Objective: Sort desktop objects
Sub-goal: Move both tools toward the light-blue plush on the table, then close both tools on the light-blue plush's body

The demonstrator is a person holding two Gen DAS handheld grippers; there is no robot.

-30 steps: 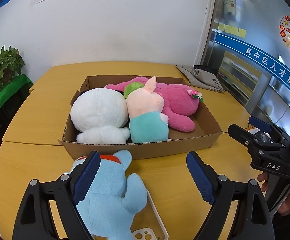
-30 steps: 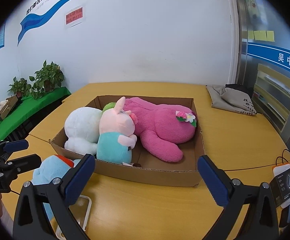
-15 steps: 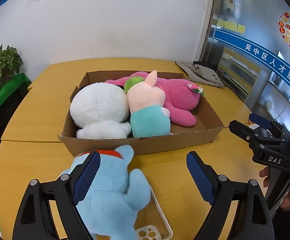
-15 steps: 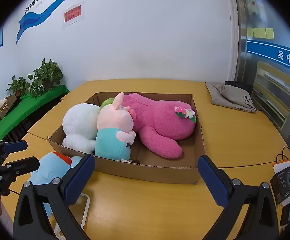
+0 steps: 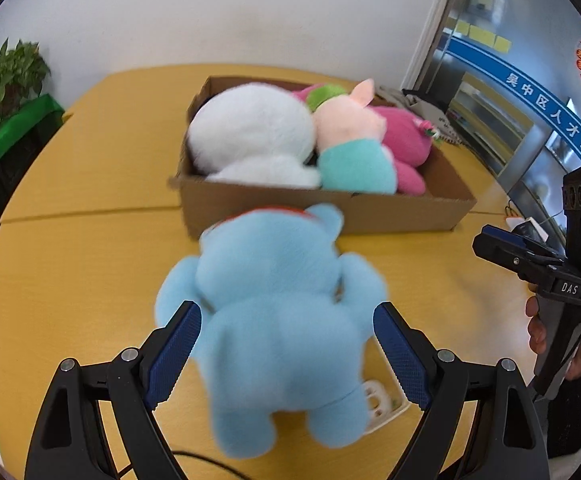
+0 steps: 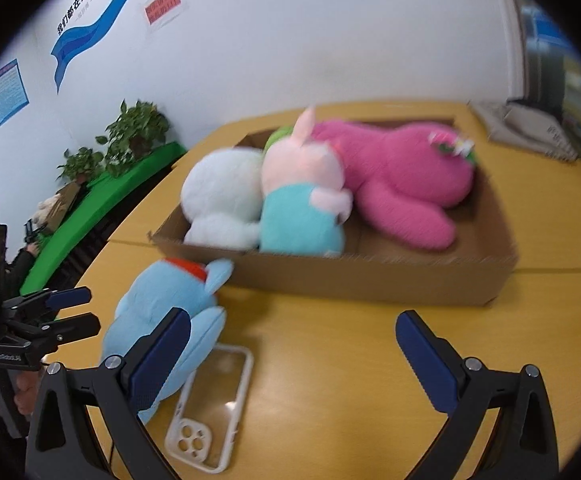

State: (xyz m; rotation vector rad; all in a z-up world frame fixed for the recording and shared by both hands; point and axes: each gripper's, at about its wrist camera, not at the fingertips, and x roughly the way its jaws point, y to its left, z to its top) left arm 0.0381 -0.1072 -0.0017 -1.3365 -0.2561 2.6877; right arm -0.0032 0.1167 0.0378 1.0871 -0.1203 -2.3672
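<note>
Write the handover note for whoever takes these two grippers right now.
Left gripper: open, fingers either side of the blue plush, not closed on it.
Right gripper: open, holding nothing.
Done: white plush, pig plush and pink plush lie in the cardboard box.
Left: the blue plush on the table, lying partly over a clear phone case.

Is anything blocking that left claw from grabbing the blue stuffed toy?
Nothing visible does. The left gripper has its jaws open on either side of the blue plush, which lies on the table partly over a clear phone case.
</note>
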